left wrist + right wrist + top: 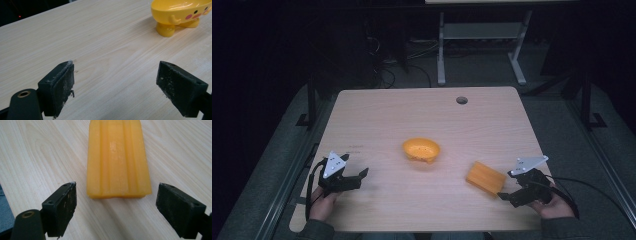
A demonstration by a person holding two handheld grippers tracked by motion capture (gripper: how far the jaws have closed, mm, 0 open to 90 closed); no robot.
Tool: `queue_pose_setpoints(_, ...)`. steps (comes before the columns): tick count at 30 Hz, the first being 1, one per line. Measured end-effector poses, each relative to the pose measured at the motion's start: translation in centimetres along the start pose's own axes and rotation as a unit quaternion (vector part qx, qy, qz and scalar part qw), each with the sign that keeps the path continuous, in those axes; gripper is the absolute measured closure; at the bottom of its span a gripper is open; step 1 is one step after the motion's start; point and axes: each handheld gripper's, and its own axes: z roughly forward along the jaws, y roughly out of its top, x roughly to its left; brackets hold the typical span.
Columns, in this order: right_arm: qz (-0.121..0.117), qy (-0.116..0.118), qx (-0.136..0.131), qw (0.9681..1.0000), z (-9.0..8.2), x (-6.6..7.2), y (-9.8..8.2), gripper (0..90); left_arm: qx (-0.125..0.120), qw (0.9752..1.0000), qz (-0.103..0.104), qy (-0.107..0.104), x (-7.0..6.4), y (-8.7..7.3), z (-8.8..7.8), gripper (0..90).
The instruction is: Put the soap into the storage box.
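Observation:
An orange ribbed bar (484, 177) lies flat on the wooden table (412, 110) at the front right. My right gripper (506, 185) stands open just short of its near end. In the right gripper view the bar (117, 157) lies lengthwise ahead of the right gripper (116, 205), whose jaws stand apart with nothing between them. A yellow footed dish (420, 149) with a duck face stands mid-table. My left gripper (355, 165) is open at the front left, pointing toward the dish (180, 15), well short of it, with bare wood under the left gripper (115, 82).
A round cable hole (461, 100) sits near the table's far edge. Behind the table stands a white desk frame (482, 45) on a grey floor. A hand (323, 202) holds each gripper at the near edge, and a cable (592, 187) trails off to the right.

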Motion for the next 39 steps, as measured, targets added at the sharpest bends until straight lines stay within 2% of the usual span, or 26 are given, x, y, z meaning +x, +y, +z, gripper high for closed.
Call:
queue_pose_setpoints(12, -0.016, 0.010, 0.011, 0.9998, 1.2, 0.3, 2.2, 16.2, -0.001, 1.0000, -0.002, -0.001, 0.0, 0.1, 0.1, 14.0)
queue_pose_setpoints(23, -0.030, 0.016, 0.035, 0.9988, 2.6, 0.0, 3.9, 15.9, -0.001, 1.0000, 0.000, -0.001, 0.0, 0.1, 0.0, 14.0)
queue_pose_setpoints(27, -0.033, 0.019, 0.047, 0.9982, 3.3, -0.1, 4.4, 15.5, -0.001, 1.0000, -0.001, -0.001, 0.0, 0.1, 0.0, 14.0)
queue_pose_setpoints(32, -0.037, 0.019, 0.050, 0.9979, 3.8, -0.3, 4.7, 14.5, -0.001, 1.0000, 0.001, -0.001, 0.1, 0.1, 0.0, 14.0)
queue_pose_setpoints(33, -0.032, 0.020, 0.054, 0.9979, 3.9, -0.3, 4.8, 14.7, -0.001, 1.0000, 0.003, -0.001, 0.1, 0.1, 0.0, 14.0)
queue_pose_setpoints(39, -0.043, 0.018, 0.065, 0.9968, 4.7, -0.6, 4.9, 14.8, -0.001, 1.0000, 0.002, -0.001, 0.1, 0.1, 0.0, 14.0)
